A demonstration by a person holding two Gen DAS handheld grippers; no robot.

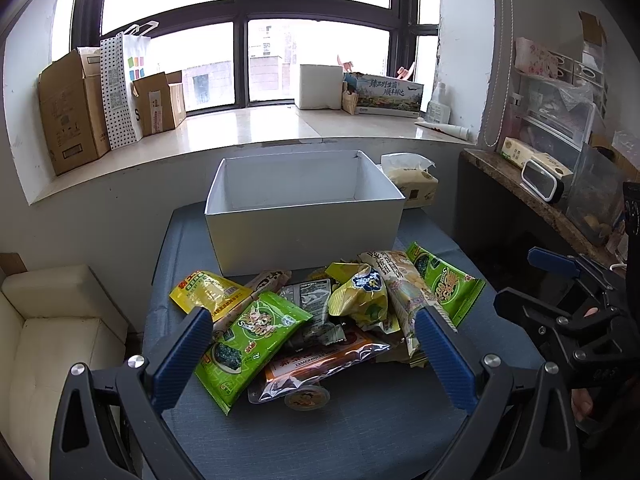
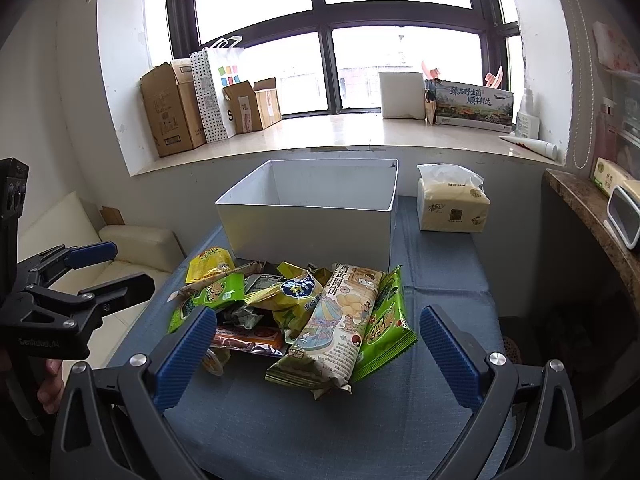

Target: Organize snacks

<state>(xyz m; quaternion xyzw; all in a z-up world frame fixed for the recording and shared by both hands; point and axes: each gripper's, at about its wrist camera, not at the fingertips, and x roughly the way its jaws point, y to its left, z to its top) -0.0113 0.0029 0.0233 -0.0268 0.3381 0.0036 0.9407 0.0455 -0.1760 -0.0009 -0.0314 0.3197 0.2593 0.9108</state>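
Blue cloth table point(image 1: 360, 432) carries a heap of snack packets point(image 1: 320, 320), lying just in front of a white box point(image 1: 304, 236). My left gripper point(image 1: 316, 356) and right gripper point(image 2: 320, 356) both hover above the heap, jaws spread wide, holding nothing. Tissue pack point(image 2: 452, 208) sits beside the box.

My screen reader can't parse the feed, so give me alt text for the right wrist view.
A pile of snack packets lies on a blue-grey table in front of an empty white box, framed by the open right gripper holding nothing. A tissue pack sits right of the box; the left gripper, also open, shows at the left edge.
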